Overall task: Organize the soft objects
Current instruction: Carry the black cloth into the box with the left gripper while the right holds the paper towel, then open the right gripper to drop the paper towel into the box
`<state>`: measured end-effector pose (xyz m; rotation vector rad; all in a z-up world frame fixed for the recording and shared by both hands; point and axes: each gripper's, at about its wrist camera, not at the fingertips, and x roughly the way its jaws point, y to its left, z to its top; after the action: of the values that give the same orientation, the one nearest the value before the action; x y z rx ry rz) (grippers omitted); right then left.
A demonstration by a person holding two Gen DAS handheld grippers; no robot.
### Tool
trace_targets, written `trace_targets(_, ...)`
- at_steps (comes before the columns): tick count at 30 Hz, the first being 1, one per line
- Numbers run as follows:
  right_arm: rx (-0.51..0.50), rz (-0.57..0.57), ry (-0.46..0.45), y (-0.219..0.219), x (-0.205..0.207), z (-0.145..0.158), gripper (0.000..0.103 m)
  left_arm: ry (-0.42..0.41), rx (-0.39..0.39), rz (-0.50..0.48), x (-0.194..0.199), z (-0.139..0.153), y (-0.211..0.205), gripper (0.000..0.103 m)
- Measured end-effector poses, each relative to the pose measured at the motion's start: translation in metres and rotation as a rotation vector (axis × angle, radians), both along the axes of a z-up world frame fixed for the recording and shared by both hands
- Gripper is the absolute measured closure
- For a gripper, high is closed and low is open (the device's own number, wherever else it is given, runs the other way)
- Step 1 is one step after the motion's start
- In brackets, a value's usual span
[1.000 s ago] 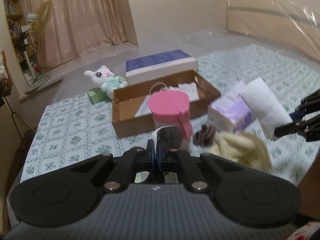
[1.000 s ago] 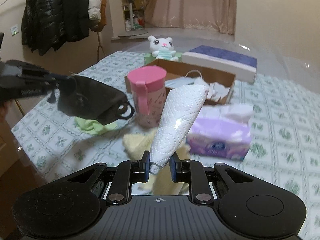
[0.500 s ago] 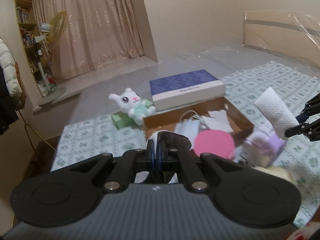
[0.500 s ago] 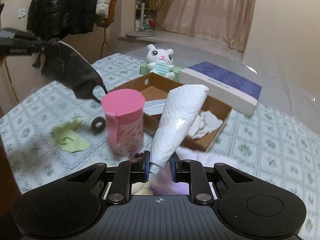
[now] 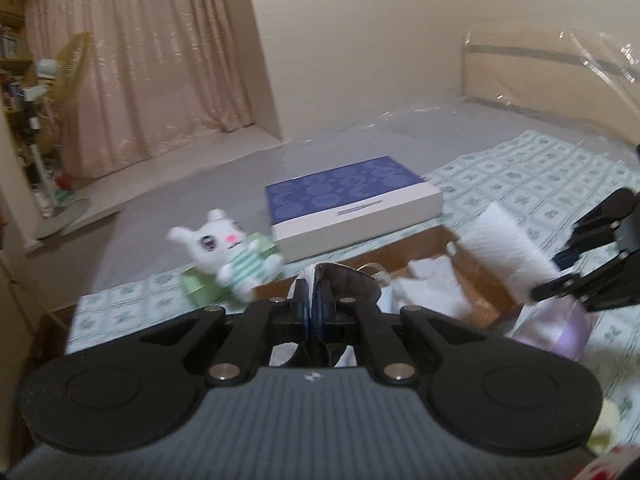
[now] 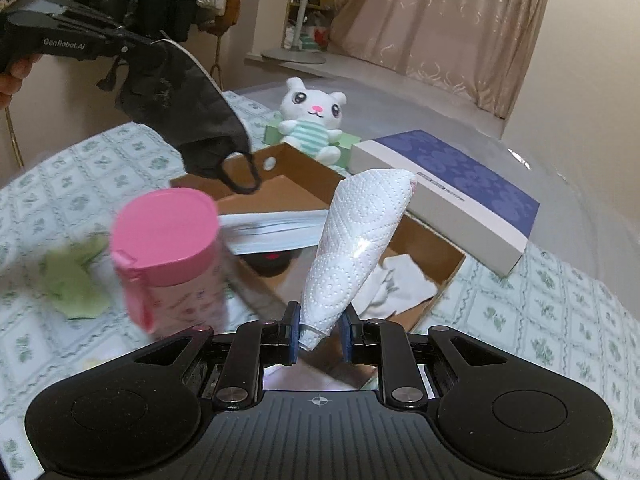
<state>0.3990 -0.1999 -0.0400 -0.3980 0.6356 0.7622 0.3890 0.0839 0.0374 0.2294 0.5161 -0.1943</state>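
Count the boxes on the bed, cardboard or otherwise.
2: the open cardboard box in the middle, and the closed blue-topped box just behind it. The green thing behind the plush may be another.

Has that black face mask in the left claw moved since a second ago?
Yes. In the right wrist view the black face mask, held in the left claw, has travelled from beside the pink canister to above the cardboard box.

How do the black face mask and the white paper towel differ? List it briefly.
The black face mask is dark and limp, dangling from the left gripper with an ear loop hanging free. The white paper towel is pale, embossed, and stands up stiffly as a cone from the right gripper. Both are soft items clamped in jaws above the cardboard box.
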Motion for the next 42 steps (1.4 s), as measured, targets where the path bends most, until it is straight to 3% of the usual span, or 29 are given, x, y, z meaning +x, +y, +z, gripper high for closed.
trace_targets(4,-0.023,-0.007,-0.011,0.002,0.024,-0.007,0.083,0.008,-0.073,-0.072,0.028,-0.012,-0.007,0.098)
trace_targets(8,-0.033,-0.03,-0.009,0.0,0.044,-0.013,0.083,0.046,-0.224,-0.142,0.065,-0.03,-0.002,0.096)
trace_targets(11,-0.036,-0.04,-0.008,0.0,0.053,-0.017,0.083,0.094,-0.288,-0.096,0.098,-0.052,0.007,0.087)
trace_targets(12,-0.037,-0.044,-0.005,0.001,0.055,-0.018,0.083,0.113,-0.285,-0.071,0.107,-0.059,0.01,0.082)
trace_targets(16,-0.043,-0.044,-0.001,0.004,0.061,-0.023,0.083,0.175,-0.311,0.0,0.123,-0.078,0.026,0.081)
trace_targets(23,-0.075,0.001,-0.008,0.016,0.067,-0.032,0.083,0.185,-0.329,0.073,0.104,-0.089,0.059,0.081)
trace_targets(29,-0.093,0.018,-0.051,0.034,0.074,-0.034,0.082,0.214,-0.295,0.126,0.082,-0.097,0.075,0.08)
trace_targets(32,-0.091,0.001,-0.094,0.043,0.079,-0.034,0.064,0.22,-0.279,0.133,0.073,-0.1,0.076,0.078)
trace_targets(34,-0.072,-0.018,-0.133,0.047,0.081,-0.033,0.038,0.225,-0.274,0.143,0.067,-0.102,0.076,0.073)
trace_targets(37,-0.04,-0.041,-0.164,0.048,0.083,-0.03,0.036,0.23,-0.255,0.17,0.059,-0.102,0.075,0.066)
trace_targets(42,-0.041,-0.071,-0.112,0.042,0.083,-0.031,0.036,0.244,-0.258,0.189,0.044,-0.099,0.069,0.063)
